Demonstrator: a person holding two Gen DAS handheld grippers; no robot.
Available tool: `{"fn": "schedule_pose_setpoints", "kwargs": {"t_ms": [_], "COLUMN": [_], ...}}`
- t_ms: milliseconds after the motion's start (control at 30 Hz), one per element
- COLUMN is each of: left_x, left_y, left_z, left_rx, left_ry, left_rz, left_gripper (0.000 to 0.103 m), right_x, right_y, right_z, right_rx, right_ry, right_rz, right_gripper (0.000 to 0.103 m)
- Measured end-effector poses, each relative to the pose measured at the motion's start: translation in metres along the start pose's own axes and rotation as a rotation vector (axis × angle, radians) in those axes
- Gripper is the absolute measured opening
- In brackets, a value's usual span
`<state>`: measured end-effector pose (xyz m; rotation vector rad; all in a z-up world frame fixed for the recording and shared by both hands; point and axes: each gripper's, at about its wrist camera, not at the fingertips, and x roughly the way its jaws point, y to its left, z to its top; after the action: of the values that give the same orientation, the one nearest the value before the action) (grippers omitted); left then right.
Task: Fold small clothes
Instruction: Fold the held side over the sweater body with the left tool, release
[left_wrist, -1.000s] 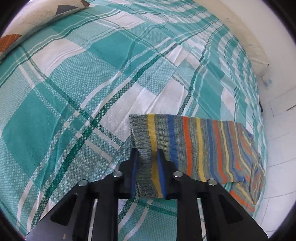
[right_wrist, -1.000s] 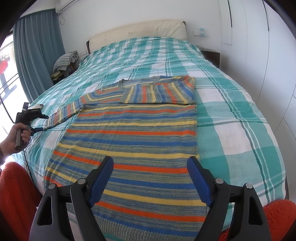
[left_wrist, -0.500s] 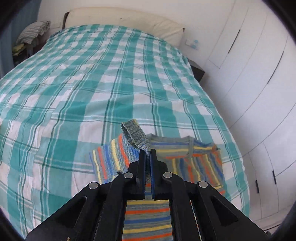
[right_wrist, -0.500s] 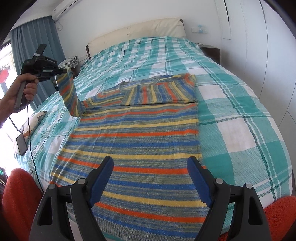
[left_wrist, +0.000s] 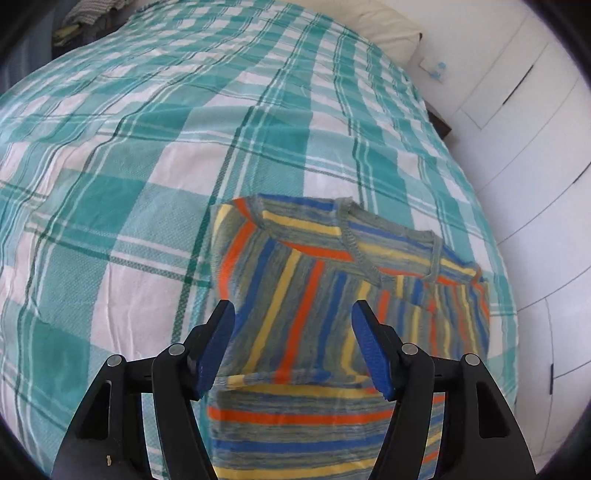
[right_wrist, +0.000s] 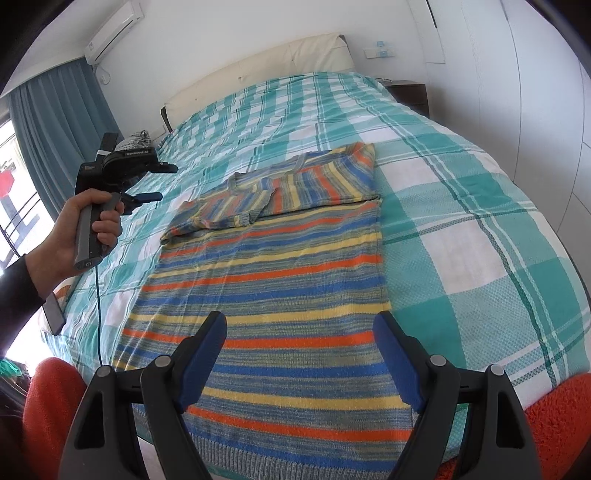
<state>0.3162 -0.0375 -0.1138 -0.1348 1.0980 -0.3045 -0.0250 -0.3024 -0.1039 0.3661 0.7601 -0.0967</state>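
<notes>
A striped knit sweater (right_wrist: 273, 269) in grey, blue, yellow and orange lies flat on the bed, hem nearest me. Both sleeves are folded across the chest below the collar (right_wrist: 295, 162). The left sleeve (left_wrist: 295, 306) lies folded inward just beyond my left gripper (left_wrist: 291, 325), which is open and empty above it. That gripper also shows in the right wrist view (right_wrist: 155, 181), held in a hand left of the sweater. My right gripper (right_wrist: 299, 332) is open and empty above the sweater's lower part.
The bed has a teal and white plaid cover (right_wrist: 461, 206) and a cream headboard (right_wrist: 258, 66). White wardrobe doors (left_wrist: 535, 129) stand right. A blue curtain (right_wrist: 55, 110), a dark phone (right_wrist: 53, 314) at the bed's left edge and orange cloth (right_wrist: 554, 413) are near.
My left gripper lifted the left sleeve by its cuff, carried it over the chest, then opened and let it go. The sleeve now lies folded. The right gripper barely moved.
</notes>
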Motion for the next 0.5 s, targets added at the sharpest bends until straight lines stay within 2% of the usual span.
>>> {"fn": "schedule_pose_setpoints", "kwargs": {"t_ms": [67,100,167,233,400,500], "left_x": [0.03,0.037,0.028,0.02,0.003,-0.013], "left_y": [0.01,0.018,0.035,0.043,0.045,0.054], "left_z": [-0.021,-0.033,-0.052,-0.058,-0.069,-0.089], "left_rx": [0.077,0.088,0.069,0.057,0.091,0.09], "left_ry": [0.095,0.119,0.067,0.064,0.08,0.068], "left_rz": [0.162,0.186,0.128,0.123,0.136,0.102], "left_gripper": [0.063,0.066,0.07,0.073,0.073,0.075], "right_x": [0.003,0.004,0.001,-0.002,0.006,0.003], "right_y": [-0.002,-0.002,-0.002,-0.005,-0.012,-0.008], "right_z": [-0.001,-0.001,-0.002,-0.002,-0.001,-0.001], "right_rx": [0.009,0.008,0.006,0.011,0.053,0.036], "right_ry": [0.015,0.018,0.01,-0.001,0.027,0.015], "right_rz": [0.003,0.0,-0.007,-0.017,-0.02,-0.024], "right_gripper": [0.081,0.081,0.081,0.081,0.081,0.081]}}
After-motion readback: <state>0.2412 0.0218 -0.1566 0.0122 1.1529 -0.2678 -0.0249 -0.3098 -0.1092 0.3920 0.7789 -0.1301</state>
